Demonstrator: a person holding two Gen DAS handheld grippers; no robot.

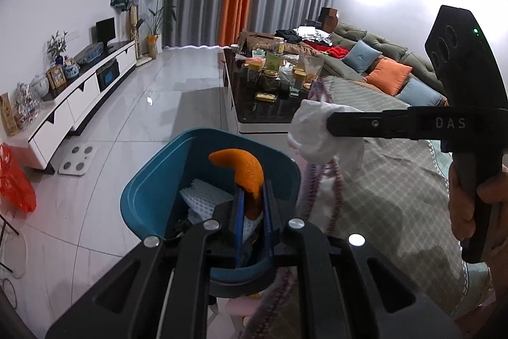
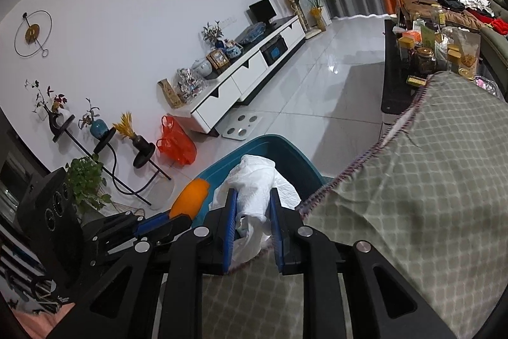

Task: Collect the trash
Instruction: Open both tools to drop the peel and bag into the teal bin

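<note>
My left gripper (image 1: 253, 189) is shut on a curved piece of orange peel (image 1: 244, 172) and holds it over the blue trash bin (image 1: 143, 196), which has white foam netting (image 1: 203, 199) inside. My right gripper (image 2: 253, 196) is shut on a crumpled white tissue (image 2: 254, 180) and hovers at the edge of the cloth-covered surface, just short of the blue bin (image 2: 285, 148). In the left wrist view the right gripper (image 1: 330, 123) comes in from the right with the tissue (image 1: 314, 132) bunched at its tip. The left gripper (image 2: 171, 216) with the peel (image 2: 190, 196) shows at lower left in the right wrist view.
A grey patterned cloth (image 2: 428, 180) covers the surface beside the bin. Behind it stands a dark coffee table (image 1: 254, 104) crowded with jars. A sofa with cushions (image 1: 387, 75) runs along the right wall. A white TV cabinet (image 1: 79, 94), a scale (image 1: 77, 159) and an orange plastic bag (image 2: 176, 145) sit on the tiled floor.
</note>
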